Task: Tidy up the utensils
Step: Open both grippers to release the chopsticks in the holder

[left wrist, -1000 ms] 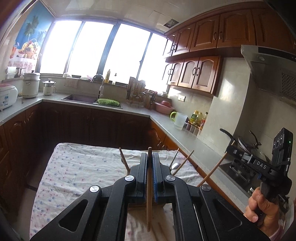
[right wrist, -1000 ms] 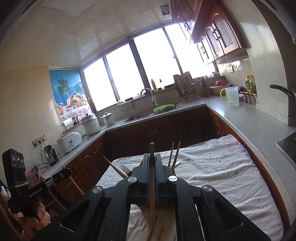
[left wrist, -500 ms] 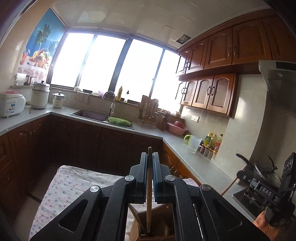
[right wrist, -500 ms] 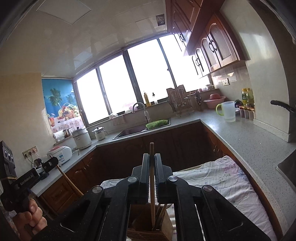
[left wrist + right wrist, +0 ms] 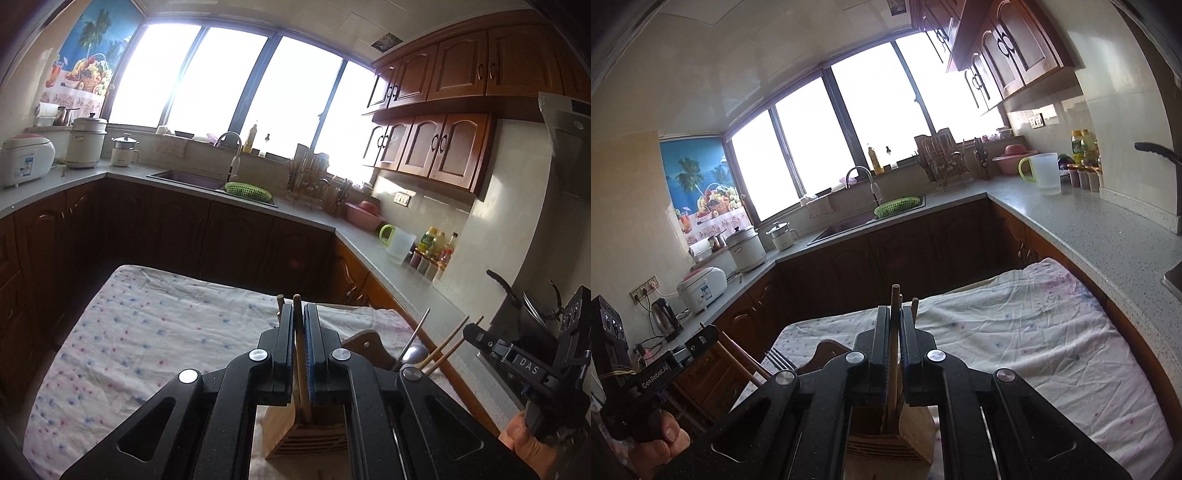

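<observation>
On the left I have the left gripper (image 5: 299,343) clenched on a wooden chopstick (image 5: 300,354), jaws pressed flat against its shaft with the top poking out above them. Half a second ago this chopstick hung over the mouth of the wooden utensil holder (image 5: 295,432) with the window filling most of the view; now the camera has tipped down, the flowered tablecloth (image 5: 147,332) fills the foreground again, and the stick's lower end looks to have entered the holder's compartment. I cannot see the tip itself, so how deep it sits is a guess.

Just right of that, a metal spoon (image 5: 413,350) and two more chopsticks (image 5: 448,347) lean out of the holder toward the counter.

On the right, the right gripper (image 5: 894,336) is likewise clamped on its own chopstick (image 5: 894,347). It too has come down since a second ago: the holder (image 5: 890,435) now sits directly beneath the jaws, and the stick runs down into its slot. A fork (image 5: 779,360) stands at the holder's left side.

My reading: both sticks are lined up and partly seated, so the insertion is nearly done. What remains is to lower a touch further and let go of each.
</observation>
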`<action>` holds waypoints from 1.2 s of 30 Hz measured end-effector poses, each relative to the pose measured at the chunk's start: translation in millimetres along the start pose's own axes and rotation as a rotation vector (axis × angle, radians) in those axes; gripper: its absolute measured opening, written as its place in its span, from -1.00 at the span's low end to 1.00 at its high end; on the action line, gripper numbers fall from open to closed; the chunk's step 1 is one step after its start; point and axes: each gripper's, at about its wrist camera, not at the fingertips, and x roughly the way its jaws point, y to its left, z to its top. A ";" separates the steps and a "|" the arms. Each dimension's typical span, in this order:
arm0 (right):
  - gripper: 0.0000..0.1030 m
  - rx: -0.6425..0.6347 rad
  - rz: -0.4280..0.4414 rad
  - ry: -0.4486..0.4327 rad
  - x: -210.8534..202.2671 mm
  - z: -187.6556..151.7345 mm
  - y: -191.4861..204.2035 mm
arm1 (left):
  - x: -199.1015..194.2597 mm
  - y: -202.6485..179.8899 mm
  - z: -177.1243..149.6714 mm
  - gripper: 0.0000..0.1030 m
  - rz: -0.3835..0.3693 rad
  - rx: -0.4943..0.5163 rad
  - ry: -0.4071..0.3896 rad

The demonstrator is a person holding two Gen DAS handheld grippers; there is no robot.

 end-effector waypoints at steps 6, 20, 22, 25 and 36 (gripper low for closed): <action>-0.89 0.006 -0.013 0.022 4.5 -5.1 -1.4 | -9.0 8.2 4.2 -0.92 -0.002 -0.007 0.014; -0.81 0.027 -0.014 0.034 3.1 -4.0 -0.1 | -8.0 10.4 4.3 -0.90 -0.009 -0.001 0.048; -0.78 0.037 -0.005 0.032 1.1 -3.5 -0.5 | -10.4 11.4 7.1 -0.69 -0.010 -0.011 0.059; -0.37 0.054 0.002 0.016 -7.0 -2.4 -2.1 | -26.6 10.9 9.5 -0.25 0.001 -0.020 0.029; 0.91 0.104 0.038 -0.092 -67.6 -17.2 -6.5 | -86.5 11.5 -25.0 0.49 0.044 -0.046 0.029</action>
